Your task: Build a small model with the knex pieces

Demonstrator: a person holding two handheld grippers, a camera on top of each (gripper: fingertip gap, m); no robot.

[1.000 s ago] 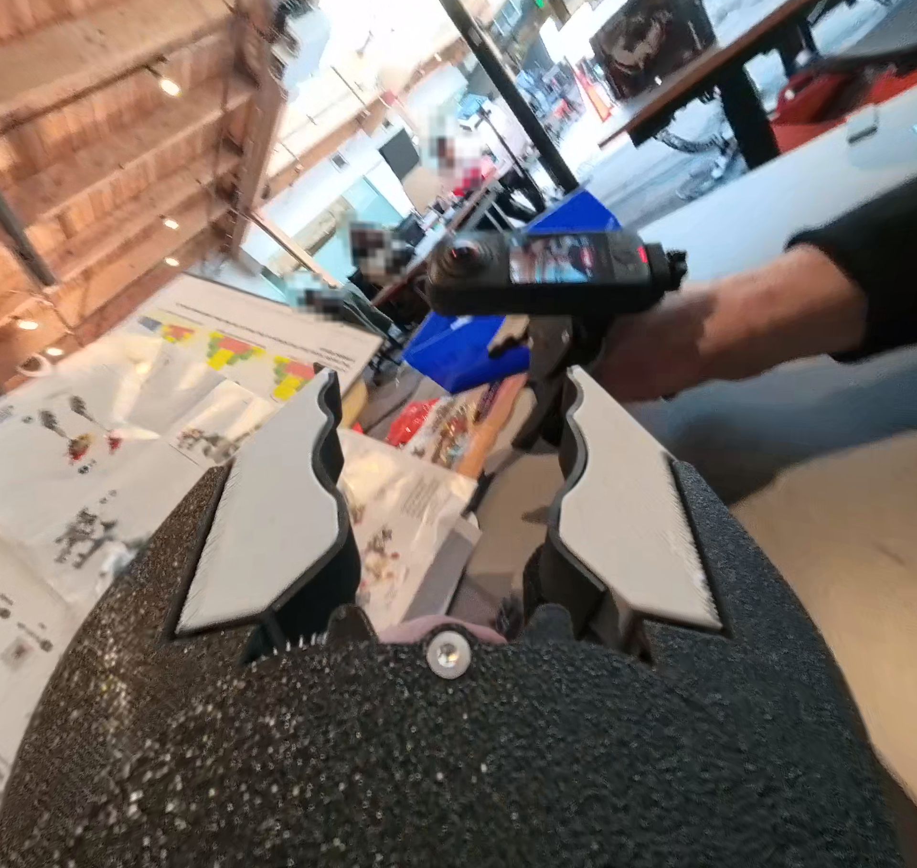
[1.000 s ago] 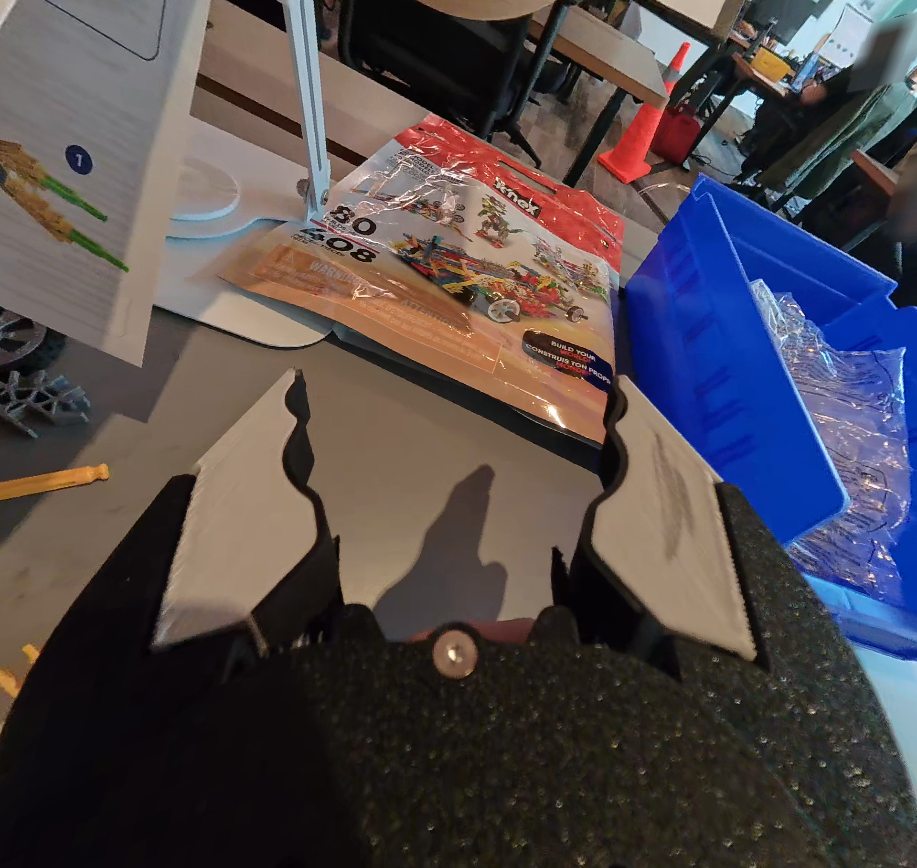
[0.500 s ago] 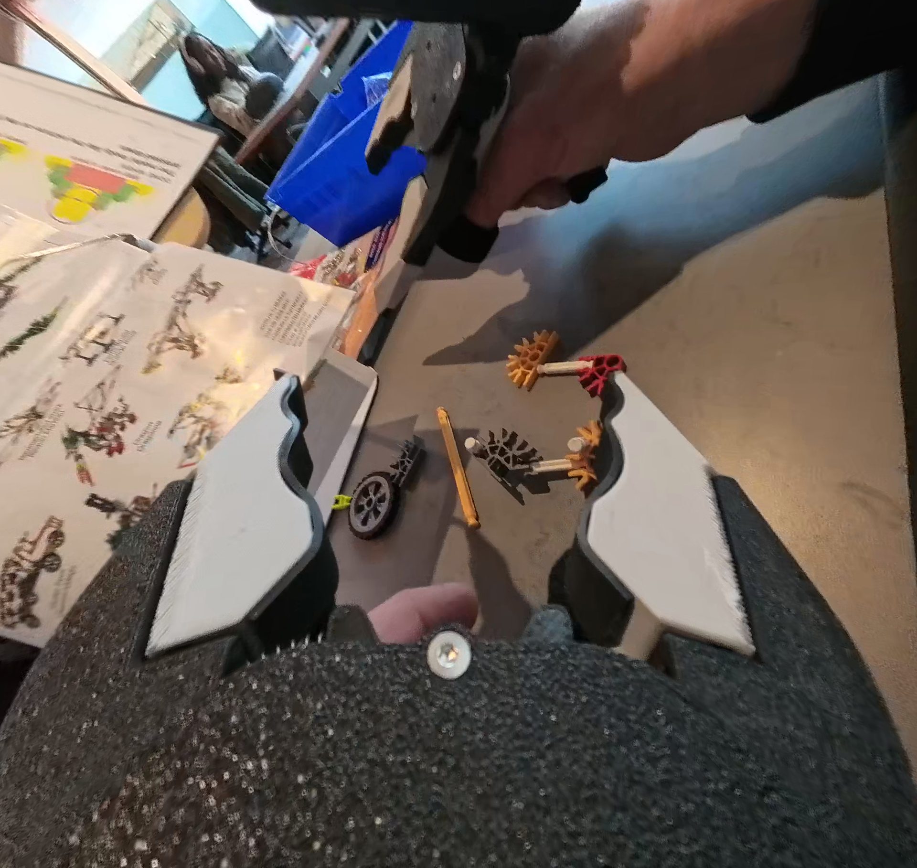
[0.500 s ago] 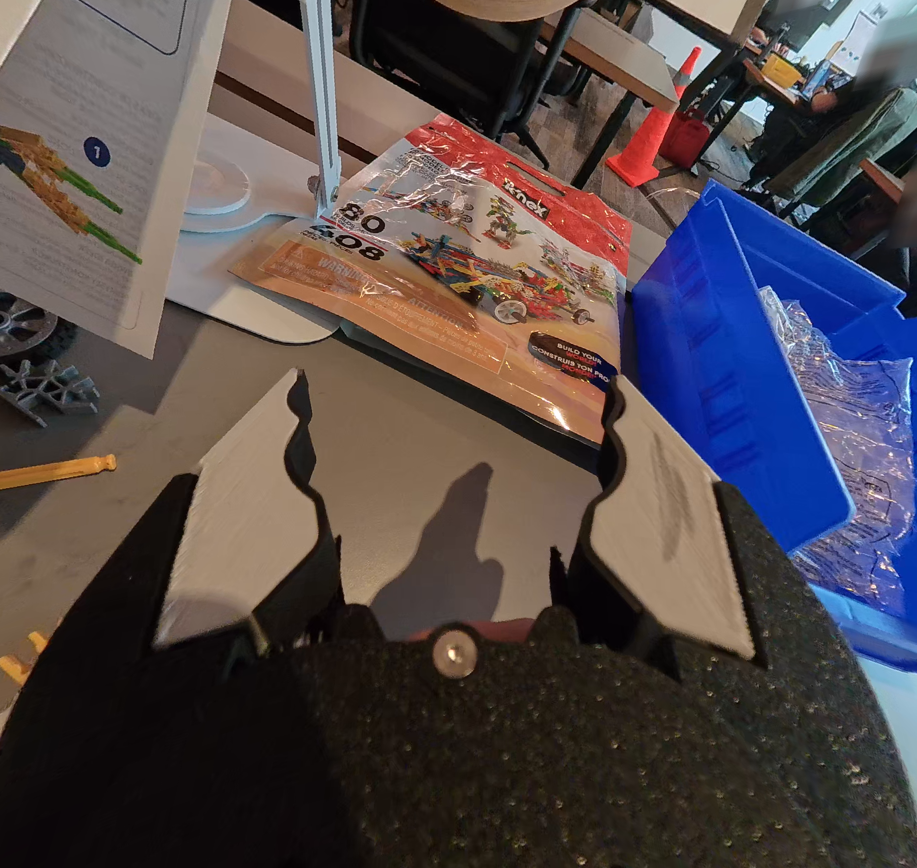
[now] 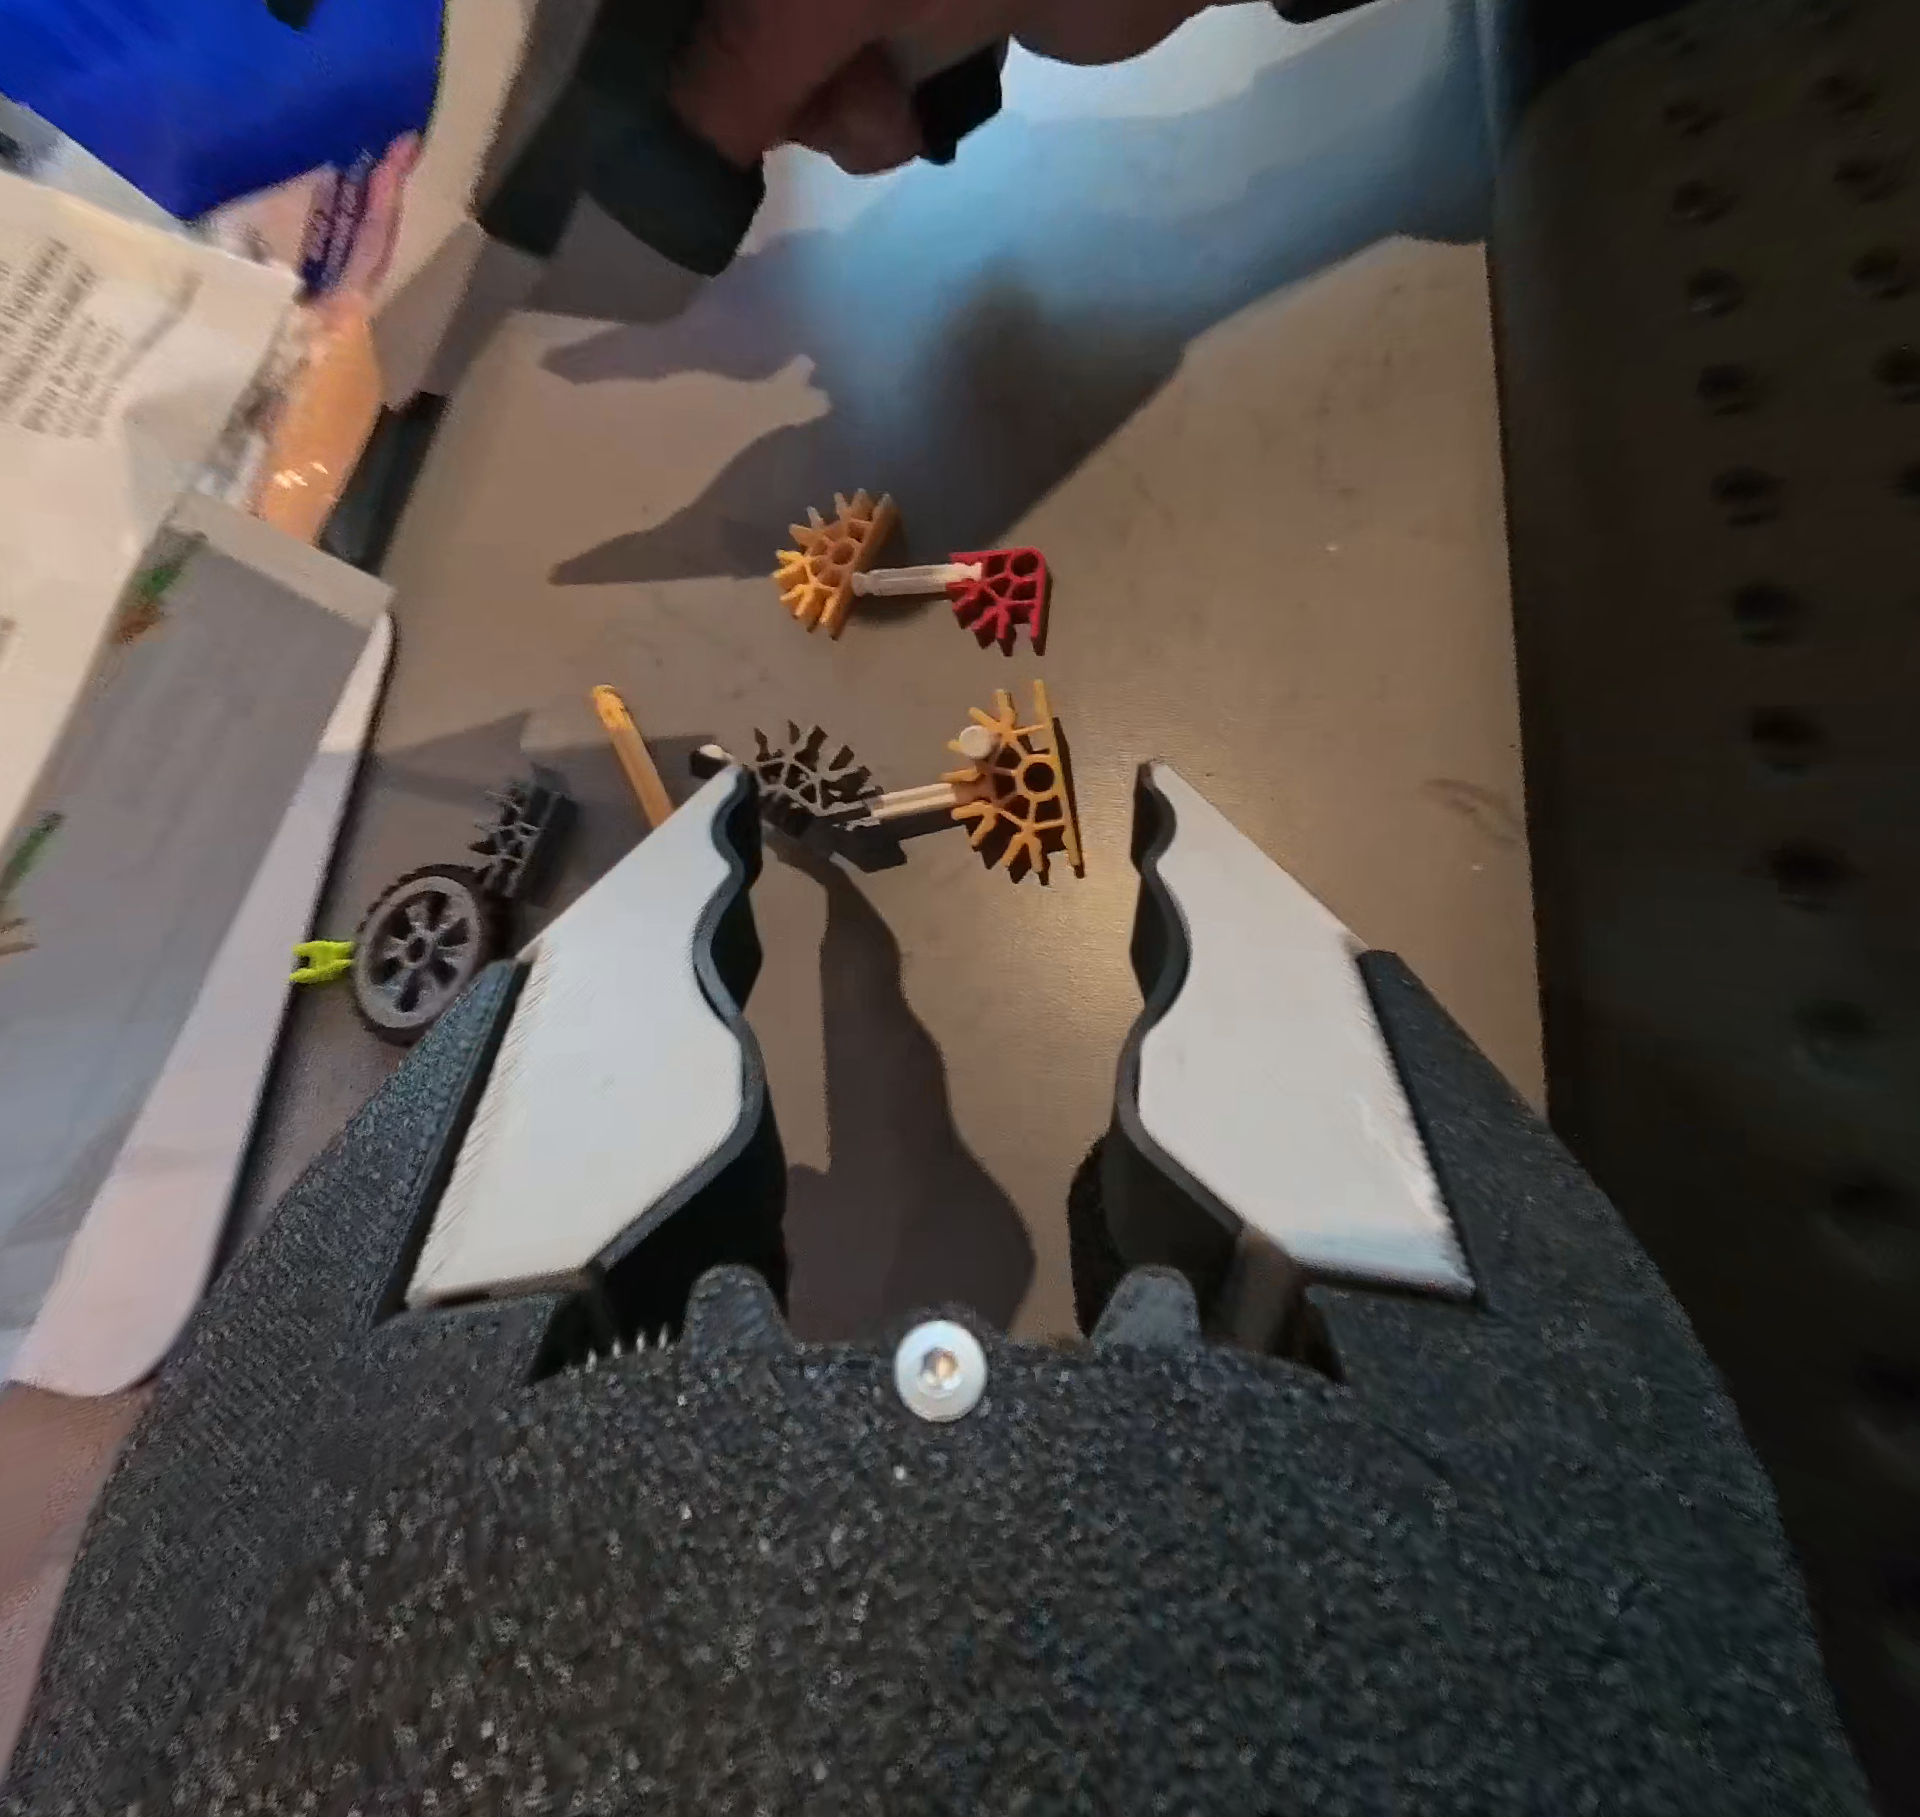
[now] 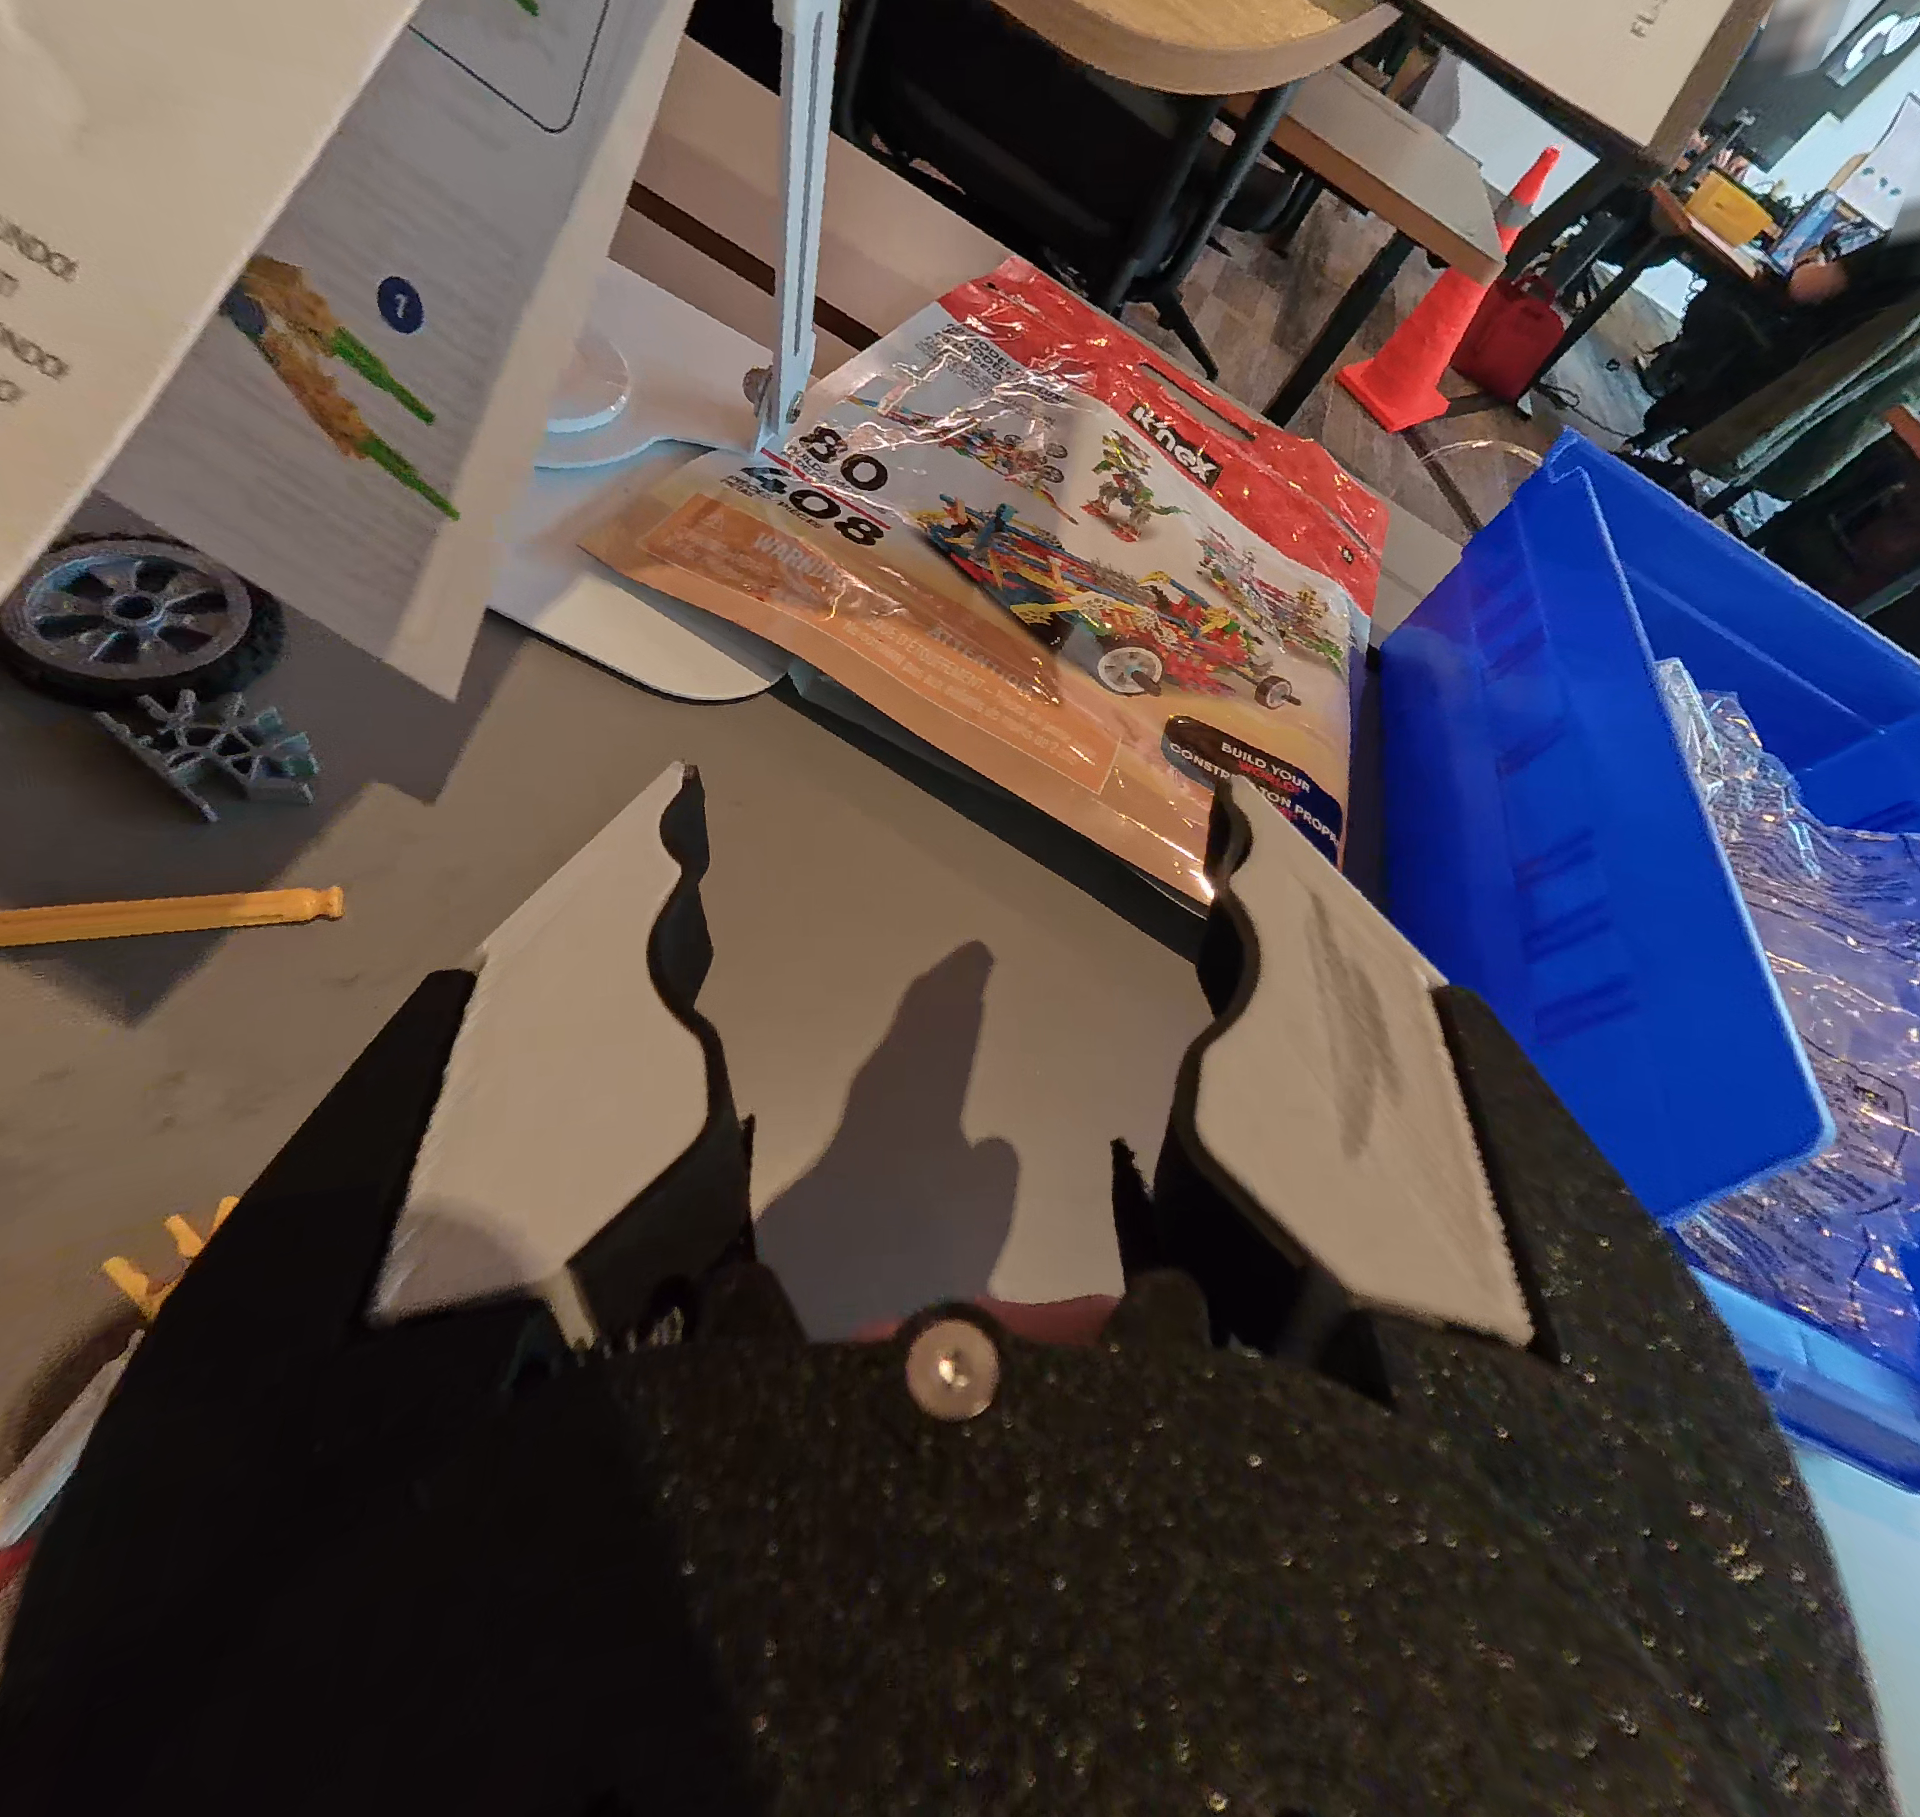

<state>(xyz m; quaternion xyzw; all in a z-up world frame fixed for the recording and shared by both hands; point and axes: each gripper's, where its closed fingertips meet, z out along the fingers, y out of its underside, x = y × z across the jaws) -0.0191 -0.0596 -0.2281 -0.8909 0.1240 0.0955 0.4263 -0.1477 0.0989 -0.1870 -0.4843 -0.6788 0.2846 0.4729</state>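
Observation:
My left gripper [image 5: 943,788] is open and empty, low over a grey table. Right at its tips lies a small assembly of a black connector [image 5: 812,780] joined by a white rod to an orange connector [image 5: 1018,788]. Beyond it lies an orange connector joined to a red connector [image 5: 1000,595]. A yellow rod [image 5: 630,753], a black wheel [image 5: 420,948] and a tiny green clip [image 5: 320,959] lie to the left. My right gripper [image 6: 954,793] is open and empty above bare table, near a printed toy-kit bag [image 6: 1039,562].
A blue bin [image 6: 1600,832] with clear plastic wrap stands at the right. A white instruction sheet [image 6: 260,209] on a white stand [image 6: 800,157] hangs at the left, over a grey wheel [image 6: 130,614], a grey connector [image 6: 213,749] and the yellow rod [image 6: 177,913]. A perforated dark surface [image 5: 1725,624] borders the table. About 5 cm separates my left fingertips from the red connector [image 5: 1000,595]. The yellow rod [image 5: 630,753] is about 7 cm from my left fingertips. Look for it in the right wrist view [image 6: 181,914] too. The black wheel [image 5: 420,948] is about 12 cm from both grippers' fingertips. Look for it in the right wrist view [image 6: 135,613] too.
My left gripper has swung down from facing the room to the table and closed in on the black-and-orange assembly. My right gripper has shifted slightly; its jaws stay open.

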